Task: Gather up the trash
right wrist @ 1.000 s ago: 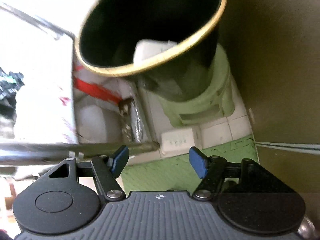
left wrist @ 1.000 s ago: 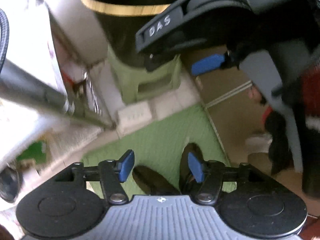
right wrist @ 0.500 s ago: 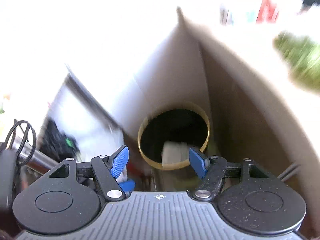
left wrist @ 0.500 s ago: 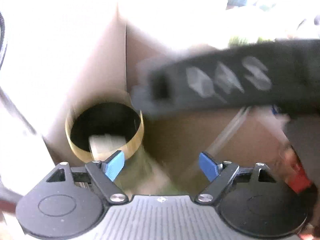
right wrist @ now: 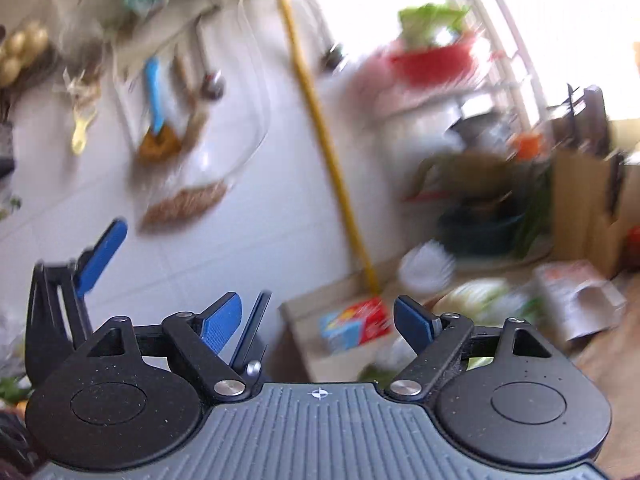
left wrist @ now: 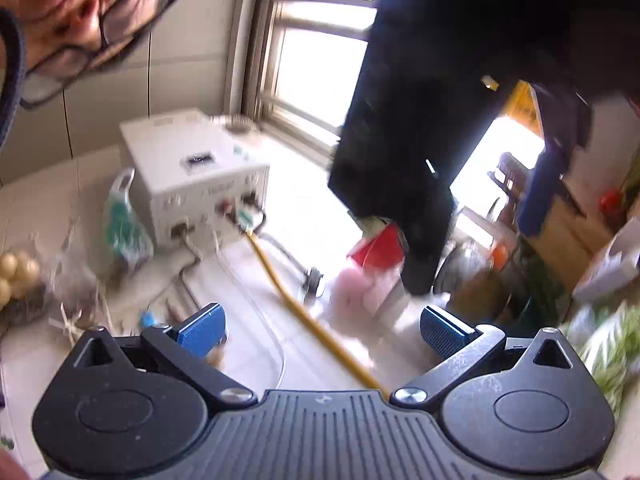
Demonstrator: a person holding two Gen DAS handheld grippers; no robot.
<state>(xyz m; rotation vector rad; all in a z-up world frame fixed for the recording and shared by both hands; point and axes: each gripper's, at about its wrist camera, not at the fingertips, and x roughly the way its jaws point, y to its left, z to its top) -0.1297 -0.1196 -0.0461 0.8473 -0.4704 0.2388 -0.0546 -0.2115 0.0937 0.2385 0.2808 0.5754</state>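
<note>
My left gripper (left wrist: 322, 330) is open and holds nothing; it faces a tiled wall with a white water heater (left wrist: 192, 176). My right gripper (right wrist: 318, 320) is also open and empty, above a cluttered wooden counter (right wrist: 300, 320). On the counter lie a colourful small box (right wrist: 354, 326), a torn grey carton (right wrist: 576, 300) and a white round object (right wrist: 426, 266), all blurred. One blue finger (right wrist: 102, 254) of the left gripper shows at the left of the right wrist view. No bin is in either view.
A yellow hose (left wrist: 288, 300) runs down the wall from the heater. A red bowl (right wrist: 432, 60) with greens, a cardboard box (right wrist: 588, 200) and pots crowd the counter by the window. A person's head (left wrist: 72, 20) and a dark blurred shape (left wrist: 420, 120) are close above.
Both cameras swung up from the black gold-rimmed bin on the floor to the wall and counter. Both grippers stayed open and empty.
</note>
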